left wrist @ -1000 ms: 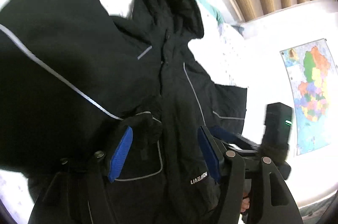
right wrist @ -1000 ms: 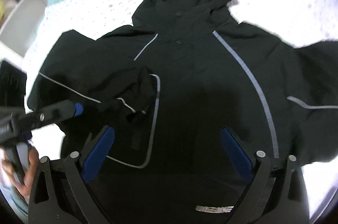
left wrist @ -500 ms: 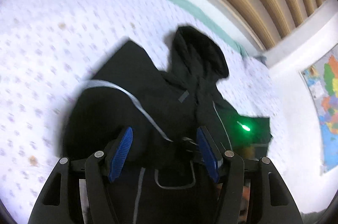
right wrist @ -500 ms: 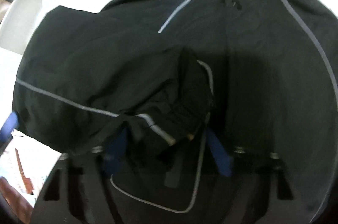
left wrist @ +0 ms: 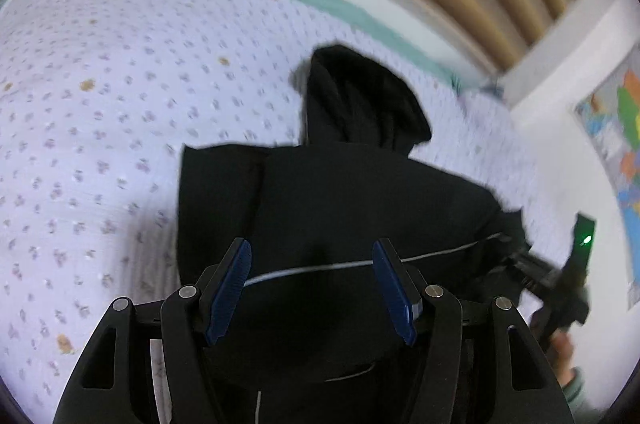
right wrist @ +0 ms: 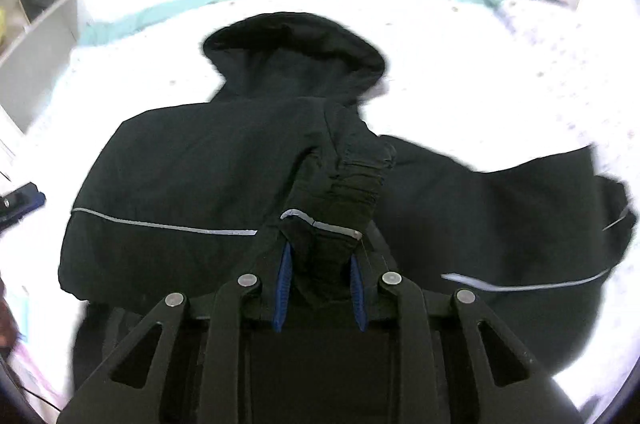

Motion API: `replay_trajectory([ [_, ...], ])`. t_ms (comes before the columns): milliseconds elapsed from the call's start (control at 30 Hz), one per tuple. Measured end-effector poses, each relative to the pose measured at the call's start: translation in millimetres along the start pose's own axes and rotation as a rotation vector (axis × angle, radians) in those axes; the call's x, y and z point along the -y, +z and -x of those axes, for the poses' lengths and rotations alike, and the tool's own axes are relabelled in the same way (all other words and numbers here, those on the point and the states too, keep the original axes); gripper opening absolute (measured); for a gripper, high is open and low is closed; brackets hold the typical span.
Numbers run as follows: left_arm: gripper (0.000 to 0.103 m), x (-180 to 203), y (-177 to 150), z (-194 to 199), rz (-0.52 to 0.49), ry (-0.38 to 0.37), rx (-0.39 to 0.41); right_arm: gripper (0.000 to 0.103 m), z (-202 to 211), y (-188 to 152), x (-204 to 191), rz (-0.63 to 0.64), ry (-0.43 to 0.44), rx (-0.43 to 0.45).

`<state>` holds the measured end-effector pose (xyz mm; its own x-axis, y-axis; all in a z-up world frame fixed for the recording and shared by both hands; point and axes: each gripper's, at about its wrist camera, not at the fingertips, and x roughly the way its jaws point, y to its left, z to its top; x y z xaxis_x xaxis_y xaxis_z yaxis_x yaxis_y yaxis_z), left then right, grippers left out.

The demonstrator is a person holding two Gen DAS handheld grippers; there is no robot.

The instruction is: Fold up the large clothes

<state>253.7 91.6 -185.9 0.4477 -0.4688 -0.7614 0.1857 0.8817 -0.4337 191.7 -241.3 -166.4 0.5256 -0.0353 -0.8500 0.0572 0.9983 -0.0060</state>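
My right gripper has just closed its jaws on the sleeve cuff of the black hooded jacket on the bed; left gripper jaws hang released. One sleeve lies folded across (the other still spread), body unfolded.

No legible text, label, brand mark, number or sign appears in either view. The black hooded jacket carries only plain pale grey piping lines, with no readable lettering on its exposed fabric. The colourful printed wall map, visible at the right edge of the left wrist view, is too blurred and too small for any wording to be read.
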Motion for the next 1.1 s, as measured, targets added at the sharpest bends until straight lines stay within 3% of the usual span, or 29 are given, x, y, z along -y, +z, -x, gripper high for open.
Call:
replay_trajectory([
  [100, 0.064, 7, -13, -33, -0.047, 0.04, -0.066, 0.029, -17, -15, 32, -0.051, -0.049, -0.06],
  [200, 0.064, 2, -27, -70, -0.086, 0.138, -0.123, 0.029, -47, -36, 62, -0.124, -0.053, -0.14],
  [300, 0.064, -24, -36, -99, -0.049, 0.228, -0.158, 0.031, -81, -56, 75, -0.165, -0.052, -0.211],
  [367, 0.063, -40, -37, -107, 0.009, 0.222, -0.185, 0.034, -87, -58, 75, -0.163, -0.046, -0.22],
  [500, 0.063, -34, -26, -89, -0.001, 0.197, -0.17, 0.042, -71, -46, 74, -0.14, -0.057, -0.255],
  [567, 0.063, -29, -21, -76, 0.0, 0.144, -0.137, 0.047, -47, -34, 75, -0.143, -0.058, -0.204],
  [633, 0.063, -21, -15, -63, 0.001, 0.083, -0.103, 0.068, -19, -23, 70, -0.15, -0.034, -0.119],
  [700, 0.063, -10, -10, -66, -0.019, 0.058, -0.097, 0.074, -7, -6, 56, -0.147, 0.0, -0.052],
  [767, 0.063, 0, -12, -82, -0.056, 0.081, -0.12, 0.074, -16, 5, 30, -0.107, 0.039, -0.066],
  [867, 0.063, 1, -22, -113, -0.06, 0.135, -0.219, 0.073, -45, 2, -6, -0.013, -0.01, -0.121],
  [900, 0.063, -5, -27, -123, -0.038, 0.15, -0.266, 0.07, -61, -2, -14, 0.005, -0.015, -0.154],
  [1000, 0.063, -11, -45, -128, -0.053, 0.175, -0.272, 0.067, -112, -19, -17, -0.031, -0.01, -0.297],
  [1100, 0.065, -5, -56, -149, -0.129, 0.3, -0.306, 0.069, -118, -24, -21, -0.017, -0.011, -0.272],
])
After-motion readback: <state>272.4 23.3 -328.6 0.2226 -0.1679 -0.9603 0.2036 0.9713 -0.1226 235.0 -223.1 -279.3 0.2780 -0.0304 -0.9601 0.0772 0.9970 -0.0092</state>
